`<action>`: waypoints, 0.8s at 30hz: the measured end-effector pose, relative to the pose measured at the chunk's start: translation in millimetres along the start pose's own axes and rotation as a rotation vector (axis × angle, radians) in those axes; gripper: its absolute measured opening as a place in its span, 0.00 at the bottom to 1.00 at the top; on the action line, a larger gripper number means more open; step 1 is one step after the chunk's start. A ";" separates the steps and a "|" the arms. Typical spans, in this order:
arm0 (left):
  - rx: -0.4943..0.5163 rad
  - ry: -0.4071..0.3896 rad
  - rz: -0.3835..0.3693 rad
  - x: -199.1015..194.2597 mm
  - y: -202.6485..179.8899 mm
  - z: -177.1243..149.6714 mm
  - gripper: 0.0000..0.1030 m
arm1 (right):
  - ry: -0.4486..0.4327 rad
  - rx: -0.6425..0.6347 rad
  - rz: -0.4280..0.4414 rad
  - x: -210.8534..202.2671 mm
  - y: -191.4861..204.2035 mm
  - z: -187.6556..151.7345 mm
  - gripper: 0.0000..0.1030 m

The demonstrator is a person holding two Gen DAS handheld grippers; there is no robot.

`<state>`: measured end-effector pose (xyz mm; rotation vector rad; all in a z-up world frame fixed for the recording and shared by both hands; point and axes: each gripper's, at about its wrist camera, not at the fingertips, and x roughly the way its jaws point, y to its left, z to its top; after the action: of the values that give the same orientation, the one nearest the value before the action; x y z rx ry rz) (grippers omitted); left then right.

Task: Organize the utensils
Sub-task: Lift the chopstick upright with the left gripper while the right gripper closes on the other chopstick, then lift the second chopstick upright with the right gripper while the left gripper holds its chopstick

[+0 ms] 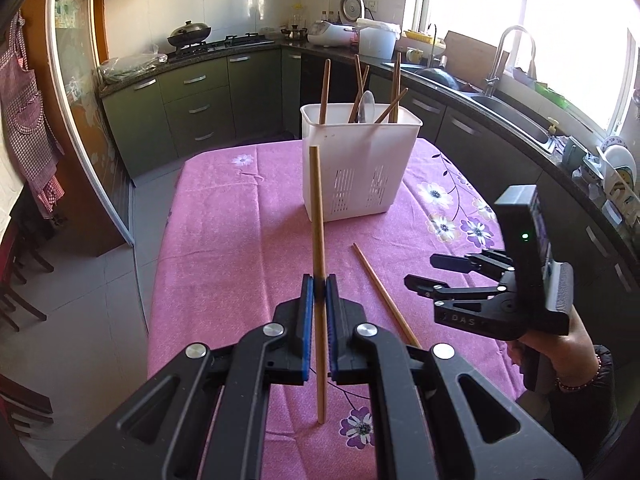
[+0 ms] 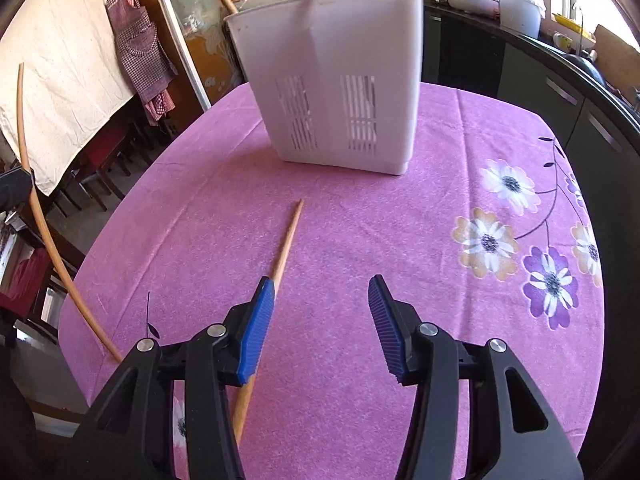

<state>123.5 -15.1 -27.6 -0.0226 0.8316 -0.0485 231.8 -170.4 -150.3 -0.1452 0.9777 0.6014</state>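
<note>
My left gripper (image 1: pixel 319 286) is shut on a wooden chopstick (image 1: pixel 317 216) and holds it upright above the pink tablecloth; that chopstick also shows at the left of the right wrist view (image 2: pixel 38 208). A white slotted utensil holder (image 1: pixel 360 160) stands mid-table with several chopsticks and a spoon (image 1: pixel 366 106) in it; it also shows in the right wrist view (image 2: pixel 340 80). A second chopstick (image 1: pixel 384 292) lies flat on the cloth. My right gripper (image 2: pixel 322 300) is open and empty, low over that lying chopstick (image 2: pixel 286 240), whose middle passes under its left finger. The right gripper also shows in the left wrist view (image 1: pixel 424 272).
The table (image 2: pixel 440 280) has a pink flowered cloth and drops off at the left and near edges. Dark kitchen counters (image 1: pixel 520 120) with a sink, cookers and a wok run behind and to the right. Chairs (image 2: pixel 108 152) stand left of the table.
</note>
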 end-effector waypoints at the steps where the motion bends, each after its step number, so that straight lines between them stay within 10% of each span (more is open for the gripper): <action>1: 0.002 -0.003 -0.002 -1.3 1.0 -1.0 0.06 | 0.015 -0.012 -0.002 6.2 5.3 2.0 0.48; 13: 0.017 -0.025 -0.026 -8.7 7.4 -7.2 0.06 | 0.072 -0.075 -0.084 46.5 41.0 8.2 0.44; 24: 0.016 -0.030 -0.030 -9.9 9.1 -8.9 0.06 | 0.065 -0.057 -0.050 52.6 42.5 14.0 0.08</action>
<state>110.6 -5.5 -26.6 -0.0207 0.8007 -0.0830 240.8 -108.2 -178.8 -0.2409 1.0177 0.5816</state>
